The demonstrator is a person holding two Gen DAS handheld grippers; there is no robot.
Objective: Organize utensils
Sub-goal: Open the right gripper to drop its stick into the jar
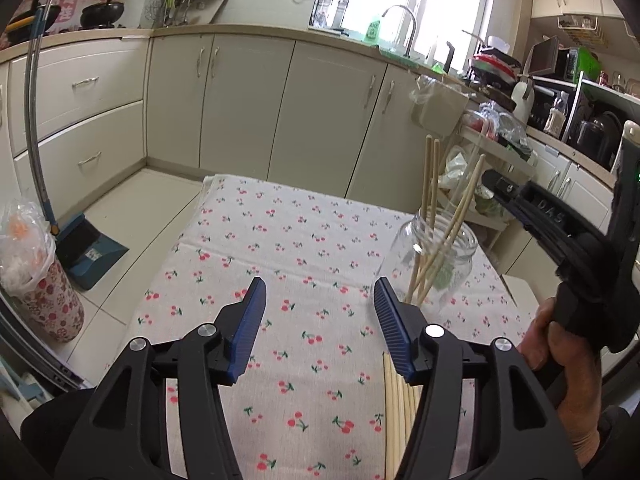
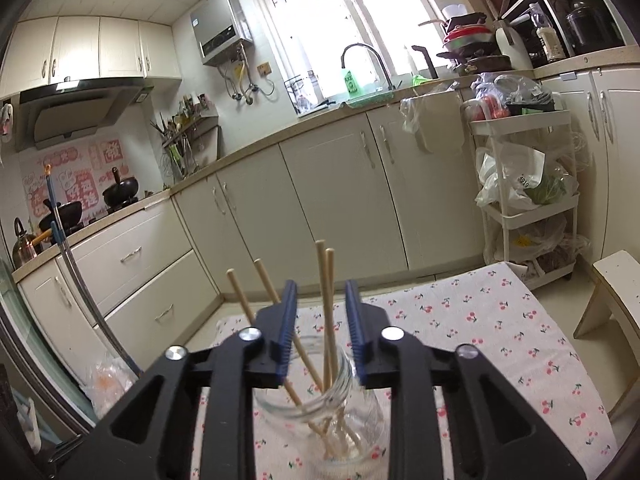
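Both claws stand released, nothing pressed between their blue pads. Right gripper (image 2: pixel 321 292) hovers just behind and above the glass jar (image 2: pixel 320 404), its parted jaws framing the four chopsticks (image 2: pixel 329 312) that lean inside. Left gripper (image 1: pixel 319 292) hangs over the cherry-print cloth (image 1: pixel 280 240), jar ahead to its right, loose chopsticks (image 1: pixel 396 412) lying beneath its right finger.

Clear glossy glass jar (image 2: pixel 320 396), pale matt wooden chopsticks (image 2: pixel 325 300), cherry-print cloth (image 1: pixel 280 248)
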